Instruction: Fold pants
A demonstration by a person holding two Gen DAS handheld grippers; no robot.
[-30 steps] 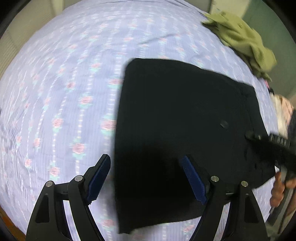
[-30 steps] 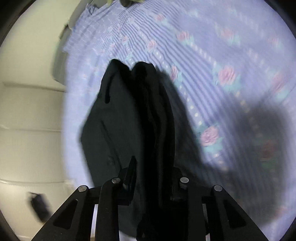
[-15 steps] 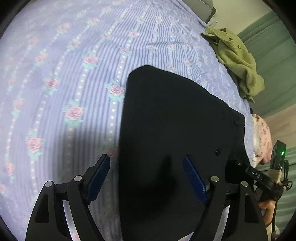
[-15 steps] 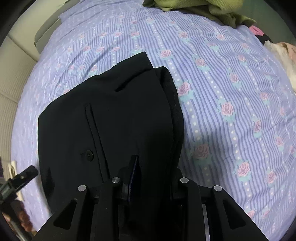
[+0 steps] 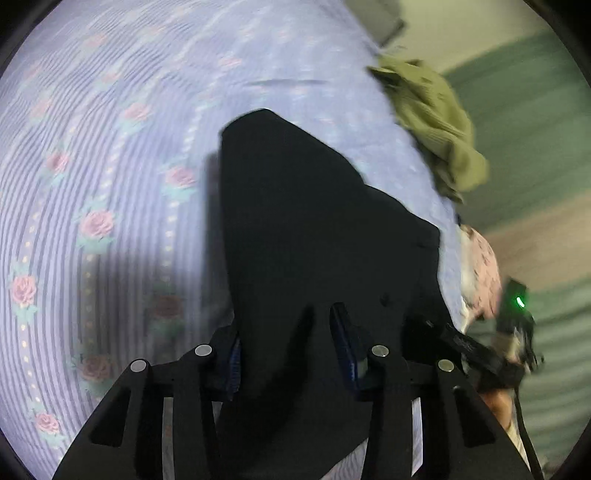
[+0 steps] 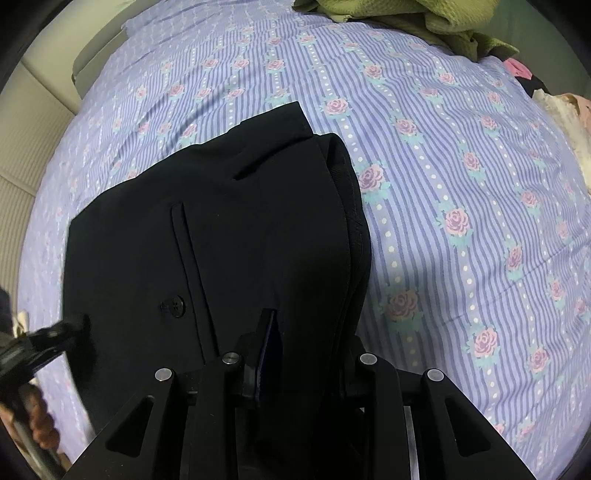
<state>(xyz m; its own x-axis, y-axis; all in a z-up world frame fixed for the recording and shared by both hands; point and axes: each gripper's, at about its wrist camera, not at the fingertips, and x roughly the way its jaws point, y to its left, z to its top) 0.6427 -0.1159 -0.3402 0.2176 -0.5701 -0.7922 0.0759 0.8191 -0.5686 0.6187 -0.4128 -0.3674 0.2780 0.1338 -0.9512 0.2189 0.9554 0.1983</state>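
Note:
The black pants (image 6: pixel 236 229) lie folded on the purple flowered bedsheet (image 6: pixel 461 166), with a back pocket and button facing up. My right gripper (image 6: pixel 306 343) is shut on the thick folded edge at the pants' near right side. In the left wrist view the pants (image 5: pixel 314 229) run away from me, and my left gripper (image 5: pixel 288 350) has its jaws narrowed around the near edge of the cloth, which bunches between the blue pads (image 5: pixel 345 343). The right gripper (image 5: pixel 476 350) shows at that view's right edge.
An olive-green garment (image 5: pixel 432 122) lies crumpled at the far side of the bed, also in the right wrist view (image 6: pixel 399 18). Pink and white clothes (image 5: pixel 480 269) lie at the bed's right edge. A green curtain (image 5: pixel 535 129) hangs beyond.
My left gripper has gone from wide open over the pants to closed on their near edge, and it has moved forward. My right gripper keeps its hold on the folded edge.

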